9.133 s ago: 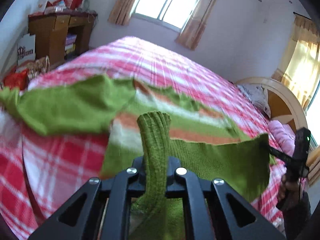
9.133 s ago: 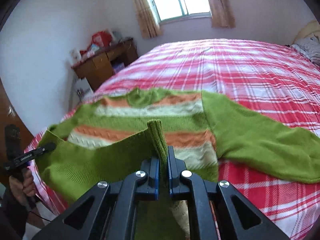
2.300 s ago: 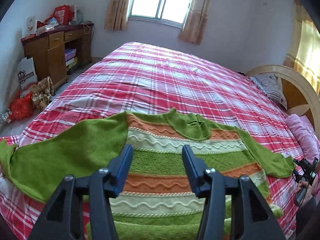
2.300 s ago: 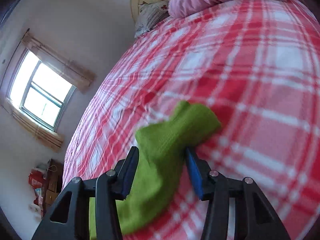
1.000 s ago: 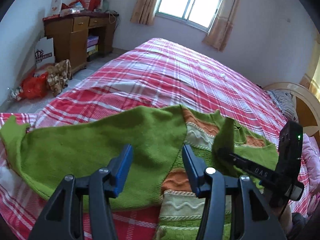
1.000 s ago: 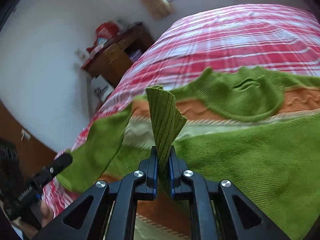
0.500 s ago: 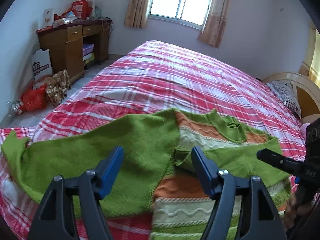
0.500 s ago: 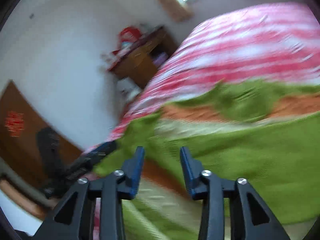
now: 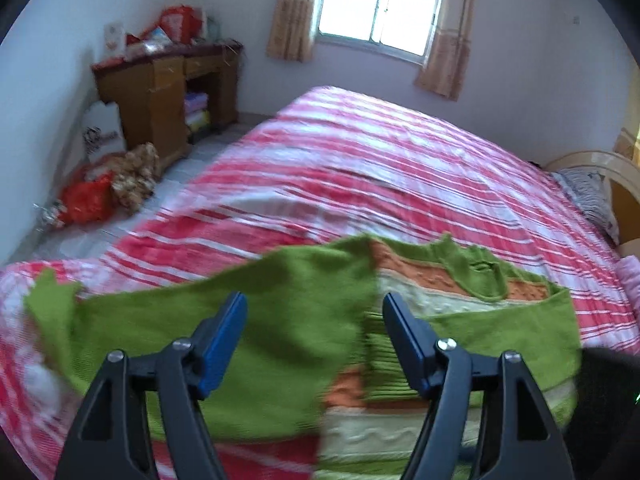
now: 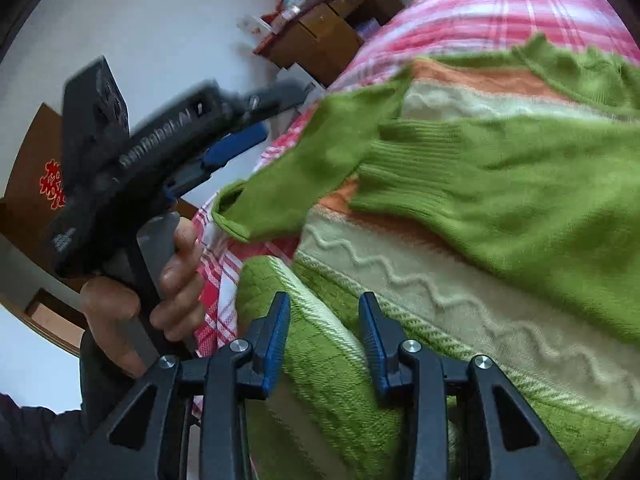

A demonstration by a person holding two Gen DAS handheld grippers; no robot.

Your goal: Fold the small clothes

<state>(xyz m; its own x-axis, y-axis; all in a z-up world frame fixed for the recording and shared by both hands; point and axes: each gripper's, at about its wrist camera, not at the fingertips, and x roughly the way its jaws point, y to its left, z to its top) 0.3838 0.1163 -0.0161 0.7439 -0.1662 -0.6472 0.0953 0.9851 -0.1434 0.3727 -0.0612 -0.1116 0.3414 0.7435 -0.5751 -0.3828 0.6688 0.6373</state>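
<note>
A green sweater (image 9: pixel 404 380) with orange and cream stripes lies face up near the foot of a red plaid bed (image 9: pixel 380 168). Its right sleeve (image 10: pixel 500 184) is folded across the chest, and its left sleeve (image 9: pixel 172 332) stretches out to the left. My left gripper (image 9: pixel 314 328) is open and empty above the left shoulder. My right gripper (image 10: pixel 324 320) is open and empty over the sweater's hem (image 10: pixel 316 340). The left gripper also shows in the right wrist view (image 10: pixel 224 128), held in a hand.
A wooden desk (image 9: pixel 160 92) with clutter stands against the left wall. Bags (image 9: pixel 104 192) lie on the floor beside it. A window (image 9: pixel 380 12) is at the back. A headboard (image 9: pixel 600 176) and pillow (image 9: pixel 592 200) are at the right.
My right gripper let go of the right sleeve's cuff after laying it across the chest, then dropped toward the hem. My left gripper stayed open and shifted slightly over the left shoulder.
</note>
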